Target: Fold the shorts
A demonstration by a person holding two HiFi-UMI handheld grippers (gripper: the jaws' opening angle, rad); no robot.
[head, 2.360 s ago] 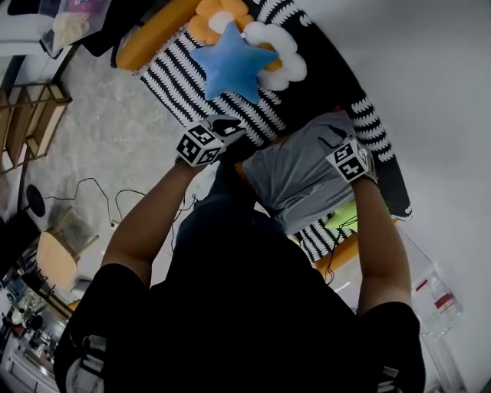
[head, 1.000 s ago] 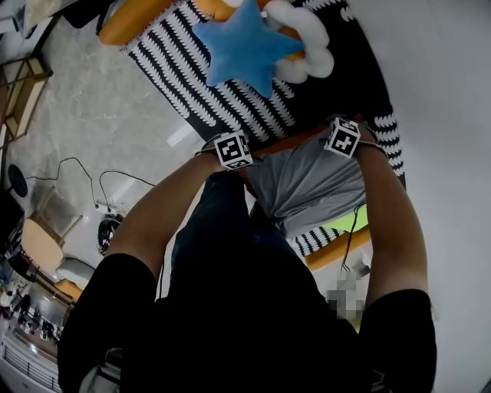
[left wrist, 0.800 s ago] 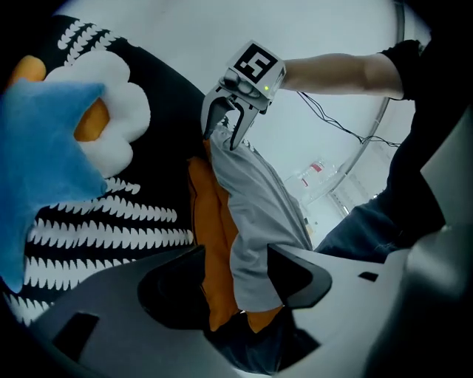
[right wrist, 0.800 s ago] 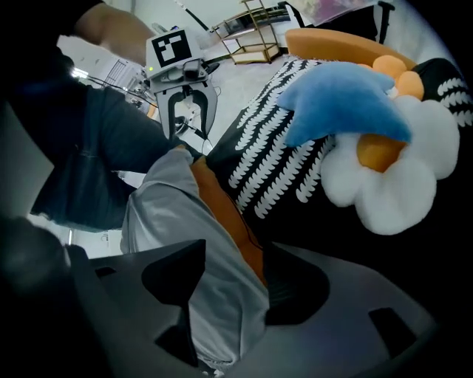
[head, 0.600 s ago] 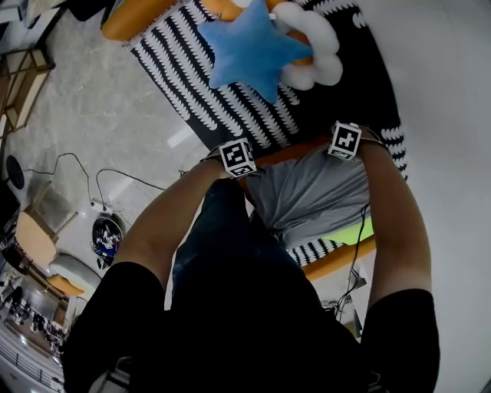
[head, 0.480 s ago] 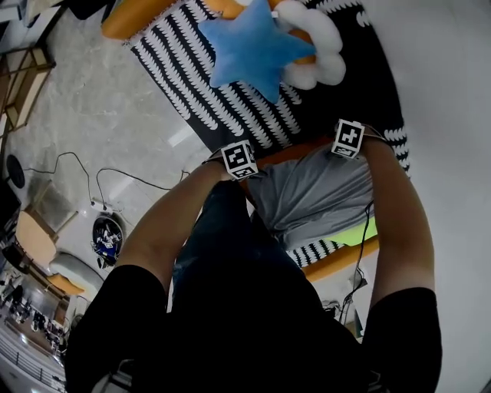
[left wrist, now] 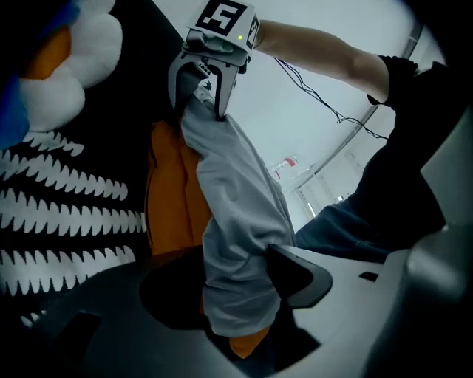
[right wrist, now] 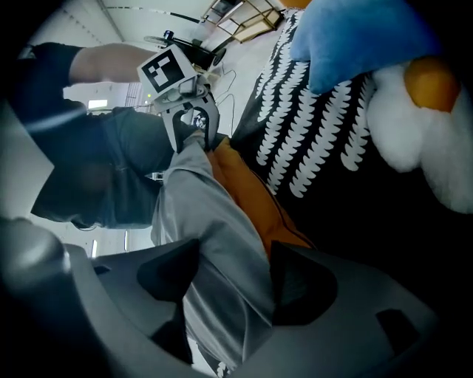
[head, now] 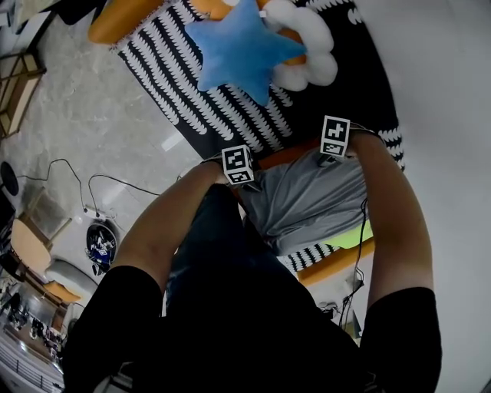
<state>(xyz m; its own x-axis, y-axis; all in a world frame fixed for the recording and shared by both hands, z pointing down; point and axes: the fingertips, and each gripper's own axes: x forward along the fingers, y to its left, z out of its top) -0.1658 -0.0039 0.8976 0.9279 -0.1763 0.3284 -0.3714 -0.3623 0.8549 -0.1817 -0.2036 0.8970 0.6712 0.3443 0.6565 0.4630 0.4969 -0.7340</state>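
The grey shorts [head: 307,199] lie over an orange pad [head: 280,155] on the black-and-white striped blanket [head: 199,92], in front of the person's legs. My left gripper [head: 249,184] is at the shorts' far left corner and my right gripper [head: 328,159] at the far right corner. In the left gripper view, the grey cloth [left wrist: 229,192] runs from my left gripper [left wrist: 236,288] up to the right gripper [left wrist: 203,88]. Both pairs of jaws have just been opening. They stand apart with cloth still lying loosely between them [right wrist: 199,199], as my right gripper [right wrist: 229,277] also shows.
A blue star cushion [head: 238,46] and a white cloud cushion [head: 307,54] lie on the blanket just beyond the shorts. A long orange bolster [head: 123,23] sits at the blanket's far left. Cables [head: 84,184] trail over the grey floor to the left.
Both grippers have come down onto the far edge of the shorts and drawn closer together. The grey cloth now lies lower and flatter over the orange pad.
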